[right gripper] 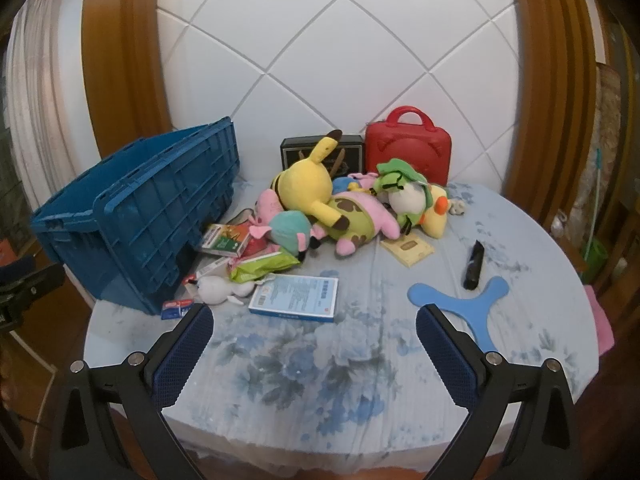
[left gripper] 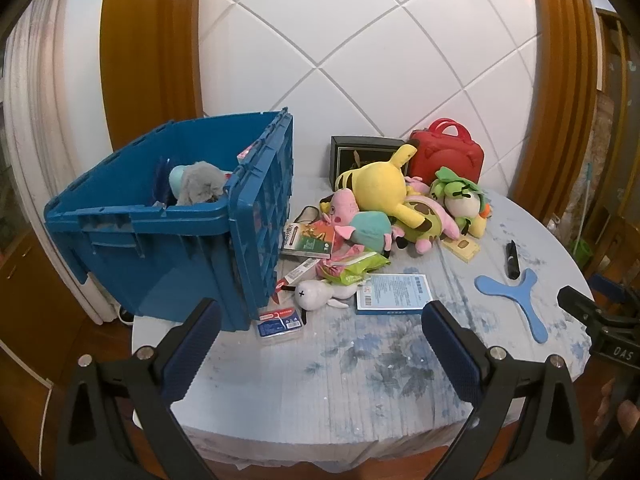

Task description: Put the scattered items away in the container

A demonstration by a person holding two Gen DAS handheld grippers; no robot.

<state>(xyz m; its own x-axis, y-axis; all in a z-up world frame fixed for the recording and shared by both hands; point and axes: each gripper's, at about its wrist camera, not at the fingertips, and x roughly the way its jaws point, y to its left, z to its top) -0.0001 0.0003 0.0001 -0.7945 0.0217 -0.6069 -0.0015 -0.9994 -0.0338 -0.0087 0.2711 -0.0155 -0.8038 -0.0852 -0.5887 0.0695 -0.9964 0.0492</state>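
Hovering over the round table [left gripper: 360, 380], my left claw [left gripper: 320, 344] and right claw [right gripper: 314, 346] both gape wide with nothing between their pads. One blue crate [left gripper: 180, 240] stands at the table's left edge, a grey plush [left gripper: 200, 186] already inside. Beside it lies one heap of soft toys around a yellow plush [left gripper: 380, 184], then one blue booklet [left gripper: 394, 294], one blue boomerang [left gripper: 516, 292], one black marker [left gripper: 512, 260] and one red case [left gripper: 446, 156].

The crate [left gripper: 168, 240] is ribbed hard plastic, the toys [left gripper: 380, 184] fuzzy plush, the bag [right gripper: 408, 152] glossy, the tablecloth [right gripper: 320, 360] matt printed cloth.
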